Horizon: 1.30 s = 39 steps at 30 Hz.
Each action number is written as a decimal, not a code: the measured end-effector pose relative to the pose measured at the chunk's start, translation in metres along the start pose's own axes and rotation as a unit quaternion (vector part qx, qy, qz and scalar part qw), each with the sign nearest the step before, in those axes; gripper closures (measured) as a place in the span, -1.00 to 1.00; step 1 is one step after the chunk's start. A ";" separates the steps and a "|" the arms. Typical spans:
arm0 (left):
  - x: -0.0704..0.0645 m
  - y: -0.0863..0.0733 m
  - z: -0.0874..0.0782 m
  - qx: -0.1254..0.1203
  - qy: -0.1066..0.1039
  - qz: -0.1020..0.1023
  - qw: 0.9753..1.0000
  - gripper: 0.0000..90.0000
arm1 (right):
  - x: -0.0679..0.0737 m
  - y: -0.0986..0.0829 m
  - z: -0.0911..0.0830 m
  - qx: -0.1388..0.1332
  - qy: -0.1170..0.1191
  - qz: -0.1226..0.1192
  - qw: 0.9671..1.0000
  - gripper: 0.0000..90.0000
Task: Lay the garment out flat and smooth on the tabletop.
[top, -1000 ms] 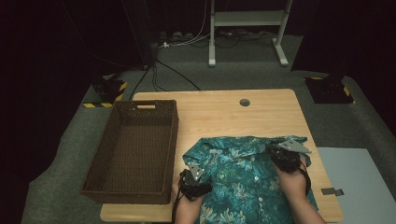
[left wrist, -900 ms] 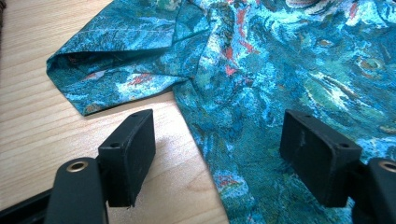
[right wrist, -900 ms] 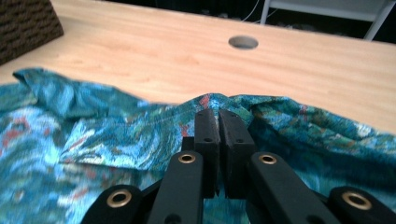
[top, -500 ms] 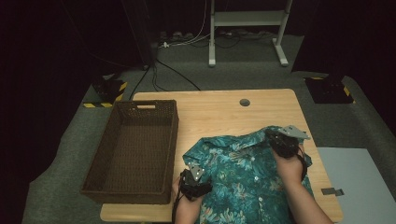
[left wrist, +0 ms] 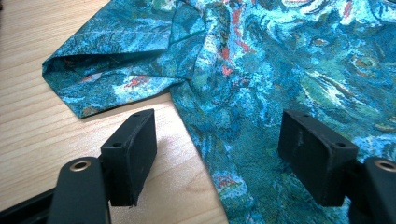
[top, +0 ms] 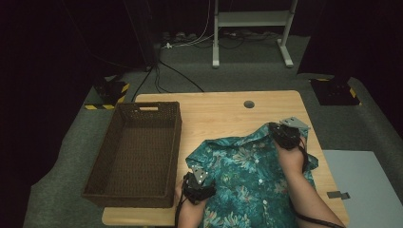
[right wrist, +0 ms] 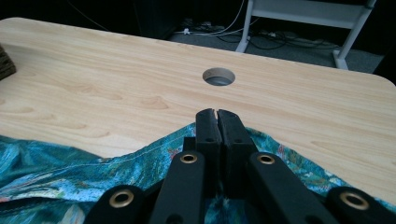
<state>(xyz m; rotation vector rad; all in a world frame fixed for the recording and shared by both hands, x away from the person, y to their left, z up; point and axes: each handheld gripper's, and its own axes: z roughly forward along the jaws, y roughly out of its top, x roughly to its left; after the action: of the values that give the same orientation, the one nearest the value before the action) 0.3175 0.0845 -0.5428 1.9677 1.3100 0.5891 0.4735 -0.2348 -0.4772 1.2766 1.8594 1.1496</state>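
A teal floral button-up shirt (top: 247,171) lies spread on the near right part of the wooden table (top: 218,109). My right gripper (top: 284,134) is at the shirt's far right edge, shut on a raised fold of the fabric (right wrist: 140,163); in the right gripper view its jaws (right wrist: 215,114) meet with the hem drawn up around them. My left gripper (top: 196,182) is at the shirt's near left edge. In the left gripper view its jaws (left wrist: 217,126) stand open low over the shirt's side (left wrist: 280,60), with a folded sleeve (left wrist: 112,70) just beyond.
A dark wicker basket (top: 128,195) with nothing in it stands on the table's left side. A round cable hole (top: 248,104) lies in the far middle of the table. A grey mat (top: 366,180) lies on the floor at the right, and a white stand (top: 249,19) is beyond the table.
My right gripper has moved toward the far side and slightly left, drawing the shirt's far right edge with it. The left gripper has stayed in place.
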 end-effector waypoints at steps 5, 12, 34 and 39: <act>0.000 0.000 0.000 0.000 0.000 0.000 1.000 -0.37 | -0.003 0.002 0.010 0.003 -0.004 0.006 1.000 0.96; 0.000 0.000 0.000 0.000 0.000 0.001 1.000 -0.37 | -0.008 0.007 0.023 0.007 -0.005 0.006 1.000 0.96; 0.000 0.000 0.000 0.000 -0.001 0.001 1.000 -0.37 | -0.014 0.012 0.018 0.006 -0.007 -0.009 1.000 0.63; 0.000 0.000 0.000 0.000 -0.002 0.002 1.000 -0.37 | -0.018 0.000 0.007 0.009 -0.005 -0.007 1.000 0.60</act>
<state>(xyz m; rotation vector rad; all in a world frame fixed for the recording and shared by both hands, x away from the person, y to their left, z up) 0.3179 0.0848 -0.5428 1.9706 1.3044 0.5873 0.4859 -0.2494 -0.4801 1.2758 1.8732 1.1190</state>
